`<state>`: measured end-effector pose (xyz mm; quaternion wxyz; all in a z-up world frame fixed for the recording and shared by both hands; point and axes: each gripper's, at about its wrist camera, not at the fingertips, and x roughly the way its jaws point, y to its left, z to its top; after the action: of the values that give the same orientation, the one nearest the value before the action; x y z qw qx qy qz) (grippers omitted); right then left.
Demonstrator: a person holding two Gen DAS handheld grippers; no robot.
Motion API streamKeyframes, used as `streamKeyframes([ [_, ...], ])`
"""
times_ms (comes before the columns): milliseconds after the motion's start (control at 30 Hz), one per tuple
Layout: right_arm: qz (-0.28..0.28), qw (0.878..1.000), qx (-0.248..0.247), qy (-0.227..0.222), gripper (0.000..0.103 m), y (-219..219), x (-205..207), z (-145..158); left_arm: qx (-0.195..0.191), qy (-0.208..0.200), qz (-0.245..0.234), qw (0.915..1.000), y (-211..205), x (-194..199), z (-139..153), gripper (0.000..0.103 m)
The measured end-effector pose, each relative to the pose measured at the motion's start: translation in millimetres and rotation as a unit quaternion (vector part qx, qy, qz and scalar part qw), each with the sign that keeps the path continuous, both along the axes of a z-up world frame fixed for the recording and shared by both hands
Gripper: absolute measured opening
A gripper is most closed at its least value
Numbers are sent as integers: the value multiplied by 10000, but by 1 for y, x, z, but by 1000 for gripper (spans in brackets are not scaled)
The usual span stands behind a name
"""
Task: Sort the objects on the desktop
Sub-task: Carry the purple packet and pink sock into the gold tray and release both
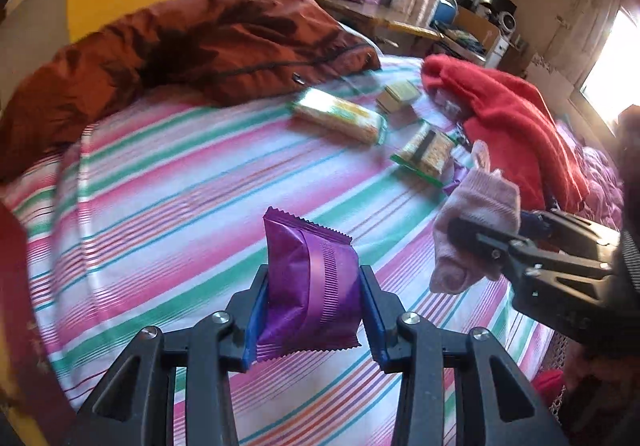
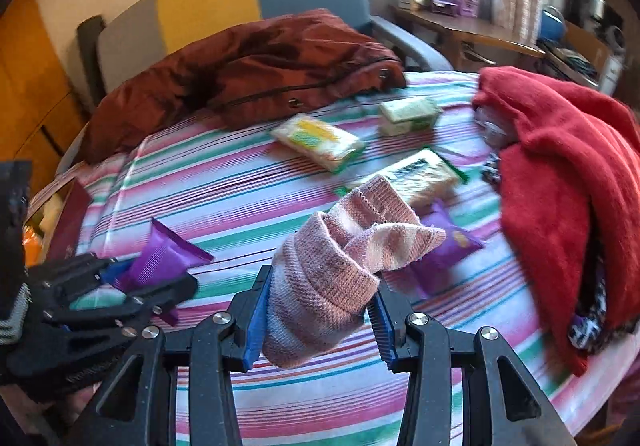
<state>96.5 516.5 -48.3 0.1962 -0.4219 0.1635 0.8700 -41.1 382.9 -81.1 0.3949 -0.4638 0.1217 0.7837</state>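
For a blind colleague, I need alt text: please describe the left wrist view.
The left gripper holds a purple snack packet above a striped cloth. At right, the right gripper holds a pink sock. Behind lie more snack packs, a rust jacket and a red sweater.

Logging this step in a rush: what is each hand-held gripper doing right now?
Left hand-held gripper: closed on a purple snack packet.
Right hand-held gripper: closed on a pink knitted sock.
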Motion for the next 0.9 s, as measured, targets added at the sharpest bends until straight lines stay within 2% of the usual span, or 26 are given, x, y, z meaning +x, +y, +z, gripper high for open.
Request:
streamKeyframes([
  [233, 415, 9991, 114, -7, 45, -21, -8, -1, 110, 361, 537, 9978, -58, -3, 29, 42],
  [433, 721, 9973, 154, -9, 45, -35, -12, -2, 137, 685, 977, 9928, -107, -4, 50, 42],
  [700, 995, 9949, 39, 184, 45, -57, -15, 4, 180, 840, 1490, 9851, -169, -5, 63, 42],
  [900, 1253, 9918, -49, 234, 45, -88, -23, 11, 313, 840, 1783, 9799, -209, -4, 68, 42],
])
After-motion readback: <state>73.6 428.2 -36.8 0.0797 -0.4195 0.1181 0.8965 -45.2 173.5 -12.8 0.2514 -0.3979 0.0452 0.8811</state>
